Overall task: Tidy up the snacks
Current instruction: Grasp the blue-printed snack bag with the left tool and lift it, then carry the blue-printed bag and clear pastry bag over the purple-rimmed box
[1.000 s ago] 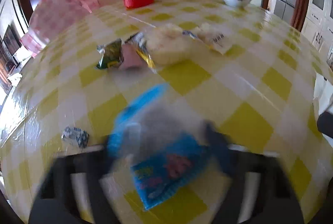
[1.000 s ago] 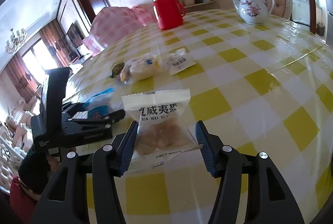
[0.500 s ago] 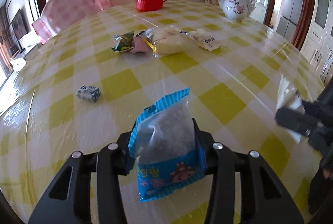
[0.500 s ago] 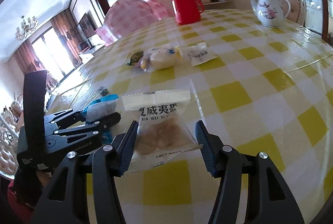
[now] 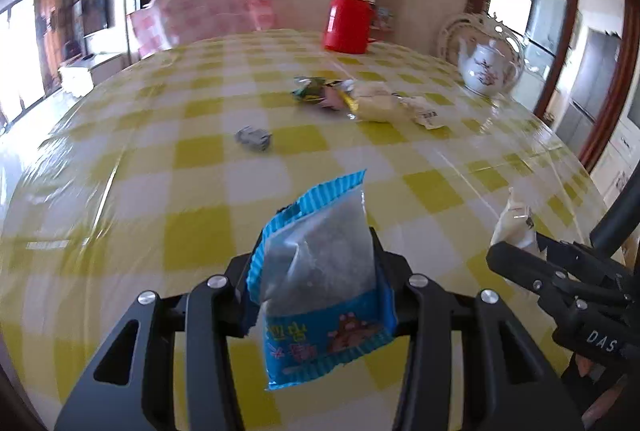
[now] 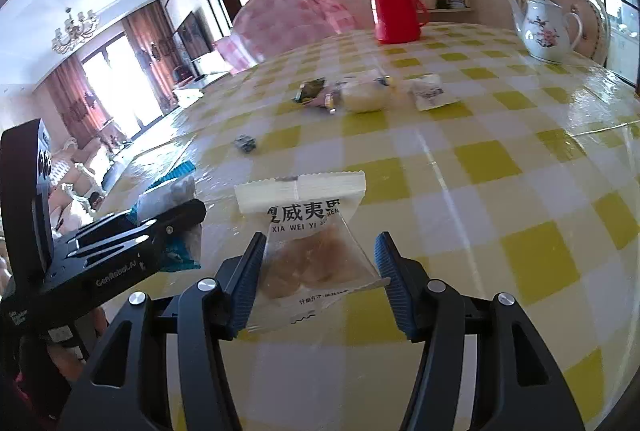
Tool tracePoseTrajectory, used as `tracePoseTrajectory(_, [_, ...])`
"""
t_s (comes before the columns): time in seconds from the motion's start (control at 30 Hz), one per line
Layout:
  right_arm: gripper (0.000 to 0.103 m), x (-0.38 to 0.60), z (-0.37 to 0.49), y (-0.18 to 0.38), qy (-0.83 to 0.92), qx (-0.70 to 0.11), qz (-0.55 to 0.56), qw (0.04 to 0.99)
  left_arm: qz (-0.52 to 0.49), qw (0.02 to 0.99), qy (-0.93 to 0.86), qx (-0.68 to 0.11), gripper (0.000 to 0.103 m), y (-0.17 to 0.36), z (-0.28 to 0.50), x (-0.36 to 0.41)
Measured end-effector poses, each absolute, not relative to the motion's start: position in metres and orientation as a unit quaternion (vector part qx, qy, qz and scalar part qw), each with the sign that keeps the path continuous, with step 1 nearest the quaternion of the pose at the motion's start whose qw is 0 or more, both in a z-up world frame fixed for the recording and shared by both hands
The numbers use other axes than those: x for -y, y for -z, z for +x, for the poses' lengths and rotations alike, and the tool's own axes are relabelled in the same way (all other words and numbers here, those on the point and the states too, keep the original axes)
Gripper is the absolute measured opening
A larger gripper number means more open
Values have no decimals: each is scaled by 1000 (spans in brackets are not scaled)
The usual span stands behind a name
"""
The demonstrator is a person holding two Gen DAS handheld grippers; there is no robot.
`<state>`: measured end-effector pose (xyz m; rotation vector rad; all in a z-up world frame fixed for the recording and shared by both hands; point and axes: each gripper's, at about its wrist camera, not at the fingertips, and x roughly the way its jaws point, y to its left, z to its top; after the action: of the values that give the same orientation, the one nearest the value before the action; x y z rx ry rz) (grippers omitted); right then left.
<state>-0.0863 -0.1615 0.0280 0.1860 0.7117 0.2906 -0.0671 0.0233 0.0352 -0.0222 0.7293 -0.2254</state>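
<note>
My left gripper (image 5: 316,251) is shut on a blue snack packet (image 5: 320,271) and holds it upright above the yellow-checked table (image 5: 200,151). My right gripper (image 6: 320,251) is shut on a clear packet with a white top and black characters (image 6: 308,215), also off the table. The two grippers hang side by side: the right gripper (image 5: 540,271) shows at the left view's right edge, the left gripper (image 6: 172,219) at the right view's left. Farther back lies a pile with a green packet (image 5: 310,93), a pale bun packet (image 5: 376,105) and a small white packet (image 5: 426,115).
A small grey-blue candy (image 5: 252,139) lies alone between me and the pile. A red thermos (image 5: 348,17) and a white flowered teapot (image 5: 486,71) stand at the table's far side. A pink-checked cushion (image 5: 200,7) is behind the table. A hand grips each handle.
The left gripper has closed on the blue packet and raised it from the table. Both grippers have moved across the table, and the left one now hangs closer beside the right.
</note>
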Motion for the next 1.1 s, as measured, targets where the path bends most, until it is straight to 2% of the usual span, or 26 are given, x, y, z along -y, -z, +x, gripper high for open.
tracePoseTrajectory(0.6, [56,98,-134,-26,-206,-357,84,907,6,933,87,-351,46,-41,-155,-75])
tracePoseTrajectory(1.1, [56,-14,-198,-41,-321,-359,3,876,10,933,1,-360,46,-41,-220,-195])
